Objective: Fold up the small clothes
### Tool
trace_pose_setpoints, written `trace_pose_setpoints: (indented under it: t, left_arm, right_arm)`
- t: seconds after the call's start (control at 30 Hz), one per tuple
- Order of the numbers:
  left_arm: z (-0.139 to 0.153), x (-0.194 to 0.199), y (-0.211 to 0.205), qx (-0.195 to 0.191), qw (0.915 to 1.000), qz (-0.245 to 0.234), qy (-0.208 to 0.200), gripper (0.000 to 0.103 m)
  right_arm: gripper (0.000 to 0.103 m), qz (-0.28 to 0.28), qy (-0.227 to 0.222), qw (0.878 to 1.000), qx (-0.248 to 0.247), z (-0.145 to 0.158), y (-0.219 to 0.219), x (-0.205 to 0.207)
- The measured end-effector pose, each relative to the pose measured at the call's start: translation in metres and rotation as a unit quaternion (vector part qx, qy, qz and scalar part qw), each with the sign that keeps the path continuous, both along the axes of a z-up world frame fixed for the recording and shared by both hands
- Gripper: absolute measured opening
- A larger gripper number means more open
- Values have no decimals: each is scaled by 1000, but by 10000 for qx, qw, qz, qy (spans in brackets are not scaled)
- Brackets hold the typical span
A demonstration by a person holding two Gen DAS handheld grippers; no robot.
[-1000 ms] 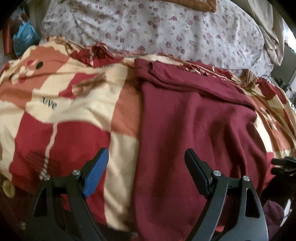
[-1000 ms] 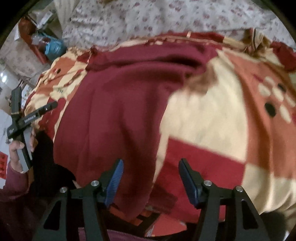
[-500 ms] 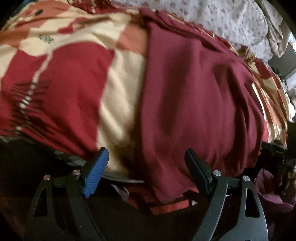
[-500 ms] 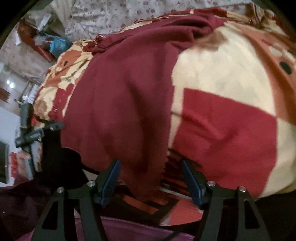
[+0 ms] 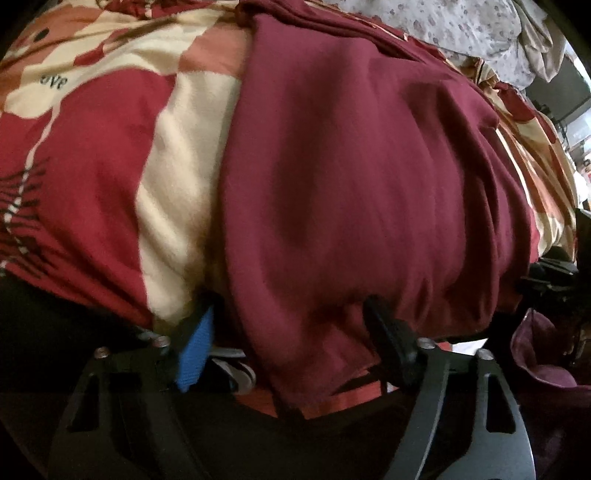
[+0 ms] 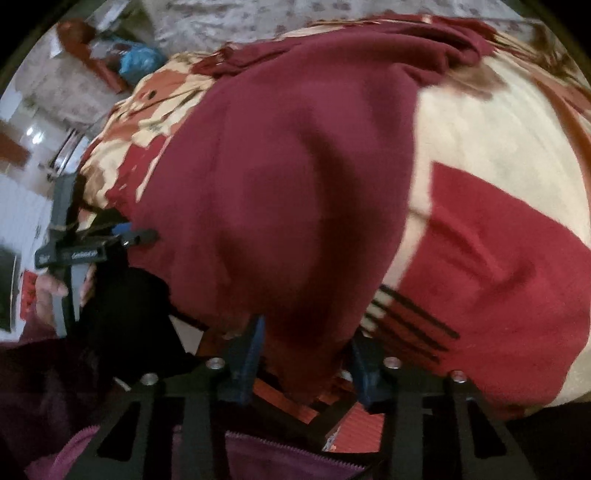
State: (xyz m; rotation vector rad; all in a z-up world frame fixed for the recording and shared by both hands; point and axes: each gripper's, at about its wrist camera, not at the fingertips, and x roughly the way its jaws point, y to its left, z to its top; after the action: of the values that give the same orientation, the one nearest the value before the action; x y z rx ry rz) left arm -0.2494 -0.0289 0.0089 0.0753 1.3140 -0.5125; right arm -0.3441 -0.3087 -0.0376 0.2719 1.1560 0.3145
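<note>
A dark maroon garment (image 5: 351, 177) lies spread on a bed blanket (image 5: 92, 155) patterned in red, cream and orange; its near hem hangs over the bed's front edge. My left gripper (image 5: 291, 317) is open, its fingers straddling the hem's left corner. My right gripper (image 6: 306, 343) is open too, its fingers on either side of the hem's right corner, with the garment (image 6: 277, 184) filling that view. The left gripper also shows in the right wrist view (image 6: 96, 247), held in a hand.
A floral sheet (image 5: 461, 26) covers the bed's far side. A blue bag (image 6: 138, 62) lies beyond the bed at upper left. The person's purple zipped clothing (image 6: 258, 458) is just below the right gripper.
Both grippers have dropped toward the bed's front edge and moved in. The garment's hanging hem now sits between each pair of fingers. Both remain open.
</note>
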Motion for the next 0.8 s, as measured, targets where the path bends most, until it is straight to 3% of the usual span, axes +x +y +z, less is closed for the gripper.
trace_pose_setpoints:
  t: [0.03, 0.1, 0.2, 0.27, 0.33, 0.37, 0.5, 0.7, 0.8]
  left_arm:
    - [0, 1, 1, 40, 10000, 62, -19, 65]
    - [0, 2, 2, 8, 9999, 139, 29, 63]
    - [1, 1, 8, 22, 9997, 224, 27, 50]
    - [2, -3, 13, 30, 9998, 216, 23, 27]
    - [3, -7, 11, 50, 9999, 145, 5, 15]
    - [4, -10, 9, 97, 9999, 85, -70, 12]
    - [15, -18, 19, -19, 9998, 110, -166, 7]
    - [56, -29, 41, -825, 9961, 193, -253, 5]
    - [61, -33, 45, -1041, 9942, 157, -238, 5]
  right_arm:
    - [40, 72, -14, 10000, -25, 0, 3, 0]
    - [40, 100, 34, 9999, -47, -5, 4, 4]
    - [40, -168, 103, 9994, 270, -13, -3, 8]
    - [38, -143, 59, 9996, 237, -9, -4, 5]
    - [17, -176, -19, 9998, 98, -6, -2, 2]
    - [12, -224, -10, 9996, 187, -5, -5, 1]
    - [8, -360, 126, 9974, 611, -4, -12, -5]
    - [7, -43, 59, 9911, 1333, 16, -3, -26]
    - [7, 156, 83, 9907, 1346, 15, 12, -33]
